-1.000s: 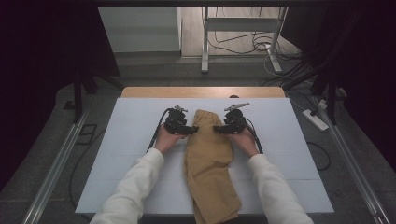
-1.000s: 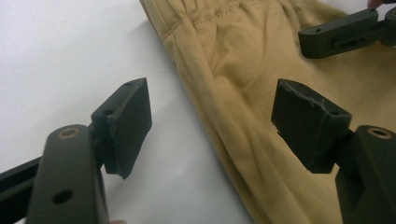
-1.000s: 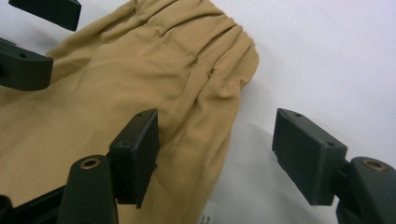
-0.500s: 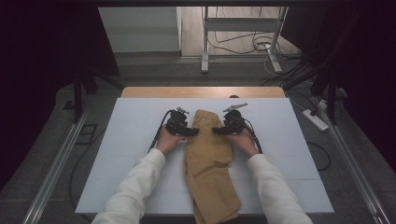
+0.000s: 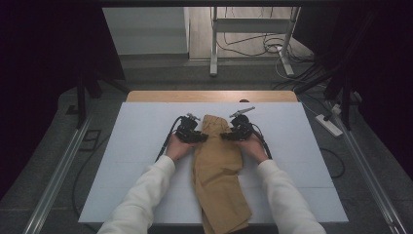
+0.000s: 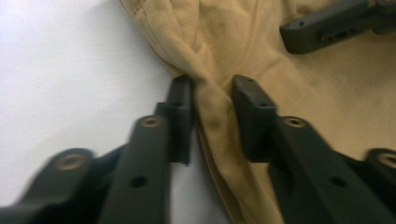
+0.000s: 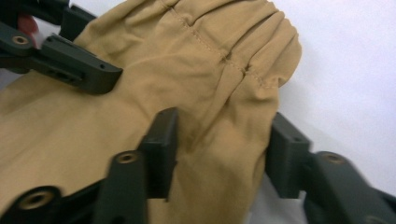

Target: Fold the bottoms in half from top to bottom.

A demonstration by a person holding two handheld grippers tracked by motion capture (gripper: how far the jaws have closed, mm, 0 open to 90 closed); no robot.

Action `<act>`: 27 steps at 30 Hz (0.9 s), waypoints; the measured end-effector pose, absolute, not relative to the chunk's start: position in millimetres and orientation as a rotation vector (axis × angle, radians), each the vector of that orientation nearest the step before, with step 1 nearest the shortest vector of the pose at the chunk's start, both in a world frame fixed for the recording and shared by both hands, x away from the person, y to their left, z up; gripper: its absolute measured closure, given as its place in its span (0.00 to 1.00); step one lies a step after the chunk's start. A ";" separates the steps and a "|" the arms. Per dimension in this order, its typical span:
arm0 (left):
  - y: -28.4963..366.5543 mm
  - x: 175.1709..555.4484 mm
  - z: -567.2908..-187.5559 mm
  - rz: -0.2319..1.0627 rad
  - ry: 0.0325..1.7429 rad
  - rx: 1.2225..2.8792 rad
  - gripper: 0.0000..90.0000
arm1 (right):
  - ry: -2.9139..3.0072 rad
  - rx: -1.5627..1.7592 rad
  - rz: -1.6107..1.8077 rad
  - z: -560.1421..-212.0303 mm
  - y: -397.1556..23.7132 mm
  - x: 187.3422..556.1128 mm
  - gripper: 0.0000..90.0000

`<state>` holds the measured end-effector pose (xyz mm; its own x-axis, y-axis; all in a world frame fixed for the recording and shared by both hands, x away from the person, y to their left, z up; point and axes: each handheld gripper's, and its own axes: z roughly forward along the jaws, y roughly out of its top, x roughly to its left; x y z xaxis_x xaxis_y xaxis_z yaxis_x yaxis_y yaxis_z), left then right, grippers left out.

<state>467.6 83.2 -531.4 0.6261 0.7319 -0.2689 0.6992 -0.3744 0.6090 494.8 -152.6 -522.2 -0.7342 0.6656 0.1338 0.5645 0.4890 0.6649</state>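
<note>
A tan garment (image 5: 219, 165) lies lengthwise on the white table (image 5: 122, 146), its gathered upper end far from the person. My left gripper (image 5: 202, 138) is at its left edge. Those jaws have just been closing, and a fold of the tan cloth (image 6: 215, 107) is pinched in my left gripper (image 6: 212, 100). My right gripper (image 5: 225, 136) is at the right edge. Its jaws have just been closing too, and my right gripper (image 7: 222, 140) squeezes a thick bunch of the cloth (image 7: 210, 70) below the gathered hem. Each gripper view shows the other gripper's jaw resting on the cloth.
A wooden strip (image 5: 209, 96) runs along the table's far edge. Beyond it stand metal frame legs (image 5: 213, 44) with loose cables on the floor. A white power strip (image 5: 329, 125) lies on the floor at the right. The garment's lower end hangs over the near table edge.
Both hands keep their places at the garment's upper end, and the cloth lies as before in the high view.
</note>
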 end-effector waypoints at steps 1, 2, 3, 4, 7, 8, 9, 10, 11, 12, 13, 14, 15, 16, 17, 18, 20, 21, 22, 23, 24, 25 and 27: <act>83.5 467.9 -531.5 0.046 1.113 2.141 0.83 | 2.586 1.076 1.074 -522.2 -152.6 494.8 0.72; 83.8 468.1 -531.7 0.034 1.113 2.139 0.86 | 2.599 1.084 1.084 -522.2 -153.9 495.4 0.77; 84.2 468.3 -531.9 0.023 1.112 2.137 0.89 | 2.609 1.098 1.101 -522.6 -155.0 495.7 0.81; 84.7 468.4 -531.8 0.018 1.108 2.139 0.90 | 2.618 1.104 1.116 -523.0 -156.0 496.2 0.83; 85.5 467.9 -530.8 0.017 1.097 2.143 0.92 | 2.630 1.106 1.125 -522.5 -157.0 496.1 0.87; 85.5 467.5 -530.2 0.023 1.092 2.143 0.93 | 2.629 1.088 1.126 -521.7 -156.3 495.3 0.88; 85.5 467.0 -529.5 0.028 1.089 2.144 0.93 | 2.629 1.088 1.126 -521.7 -156.3 495.3 0.88; 85.6 466.5 -528.5 0.033 1.085 2.146 0.93 | 2.628 1.076 1.119 -520.8 -155.9 494.8 0.89; 86.0 466.2 -527.3 0.037 1.079 2.145 0.94 | 2.625 1.065 1.122 -520.0 -155.5 494.2 0.89; 86.8 466.0 -525.8 0.039 1.074 2.142 0.94 | 2.623 1.054 1.120 -518.6 -155.4 493.9 0.89; 87.8 465.6 -524.0 0.042 1.071 2.134 0.94 | 2.614 1.049 1.129 -517.4 -155.1 493.2 0.89; 89.4 465.4 -521.7 0.044 1.063 2.130 0.94 | 2.601 1.030 1.148 -513.4 -155.6 492.3 0.90; 90.9 465.0 -518.9 0.049 1.055 2.124 0.94 | 2.601 1.030 1.148 -513.4 -155.6 492.3 0.90; 92.5 464.6 -515.7 0.054 1.046 2.118 0.94 | 2.593 1.029 1.155 -510.9 -155.4 491.3 0.90; 93.9 464.3 -512.1 0.061 1.036 2.114 0.94 | 2.579 1.016 1.168 -508.7 -155.4 490.8 0.90; 94.6 463.8 -508.4 0.068 1.031 2.103 0.94 | 2.555 0.998 1.187 -503.1 -155.7 489.4 0.90; 96.4 462.7 -500.7 0.084 1.018 2.091 0.94 | 2.543 0.991 1.197 -500.2 -155.7 488.8 0.90; 97.1 462.1 -497.2 0.091 1.011 2.079 0.94 | 2.515 0.969 1.215 -494.3 -156.0 487.9 0.90; 97.9 461.6 -493.7 0.102 1.000 2.074 0.94 | 2.515 0.969 1.215 -494.3 -156.0 487.9 0.90; 98.6 461.0 -490.2 0.113 0.990 2.068 0.94 | 2.505 0.962 1.222 -491.0 -156.1 487.7 0.90; 99.3 460.6 -486.7 0.121 0.982 2.063 0.94 | 2.494 0.959 1.229 -487.5 -156.1 487.5 0.90; 99.7 460.4 -483.5 0.127 0.978 2.057 0.94 | 2.485 0.952 1.237 -484.1 -156.2 487.6 0.90; 100.5 460.2 -477.2 0.138 0.968 2.044 0.94 | 2.459 0.919 1.243 -472.5 -156.0 486.7 0.90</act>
<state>460.2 100.5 -477.2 0.6943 0.6791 -0.2382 0.5858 -0.3410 0.7353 486.7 -156.0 -472.5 -0.7746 0.6288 0.0684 0.4278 0.4411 0.7889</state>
